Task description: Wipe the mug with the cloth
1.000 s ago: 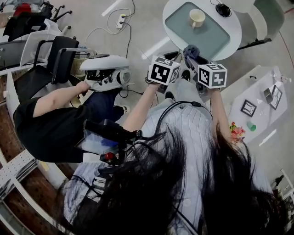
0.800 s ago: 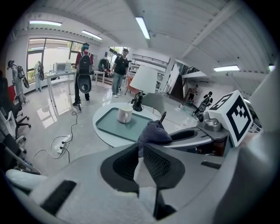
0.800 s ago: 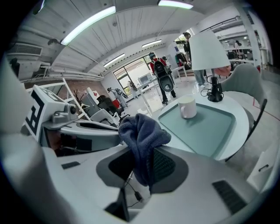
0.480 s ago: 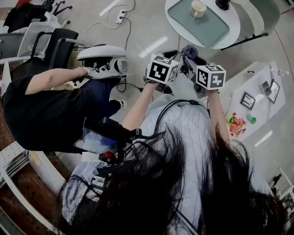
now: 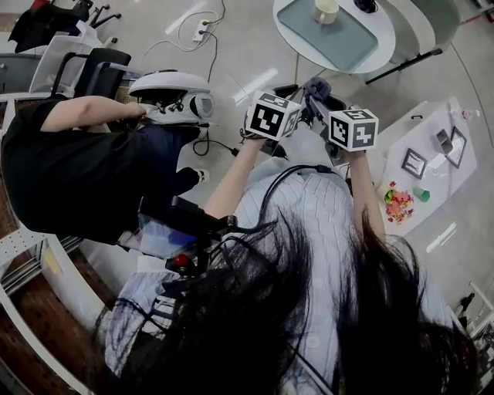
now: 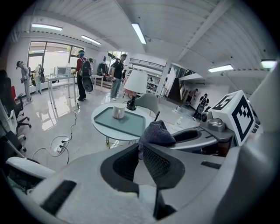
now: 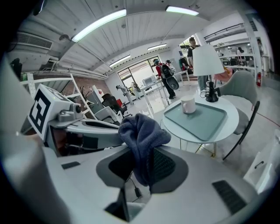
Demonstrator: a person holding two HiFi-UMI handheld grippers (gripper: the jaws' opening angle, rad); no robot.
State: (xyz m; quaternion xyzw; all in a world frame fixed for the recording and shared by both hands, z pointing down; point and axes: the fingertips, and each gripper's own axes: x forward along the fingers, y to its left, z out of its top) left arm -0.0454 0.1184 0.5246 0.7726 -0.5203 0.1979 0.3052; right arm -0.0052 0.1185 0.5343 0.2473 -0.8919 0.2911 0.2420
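Note:
A cream mug (image 5: 326,9) stands on a teal tray (image 5: 343,42) on a round white table (image 5: 384,48), well ahead of both grippers and apart from them. From the grippers it shows as the mug (image 6: 118,111) and the mug (image 7: 188,105). My right gripper (image 7: 145,151) is shut on a dark blue-grey cloth (image 7: 141,133), which bunches above its jaws. My left gripper (image 6: 141,148) is shut, its tips just short of the cloth (image 6: 155,133). In the head view the cloth (image 5: 316,86) sits beyond the two marker cubes, left cube (image 5: 273,116) and right cube (image 5: 353,128).
A seated person in black (image 5: 69,177) at the left holds a white device (image 5: 171,94). Black office chairs (image 5: 96,65) and floor cables (image 5: 197,35) lie further left. A low white table (image 5: 432,166) with small items is at the right. A lamp (image 6: 135,83) and grey chair (image 7: 238,89) stand by the round table.
The view has slid, so the round table and mug now sit at the top edge. The person in black has shifted left. Both grippers keep their pose, the cloth still in the right one.

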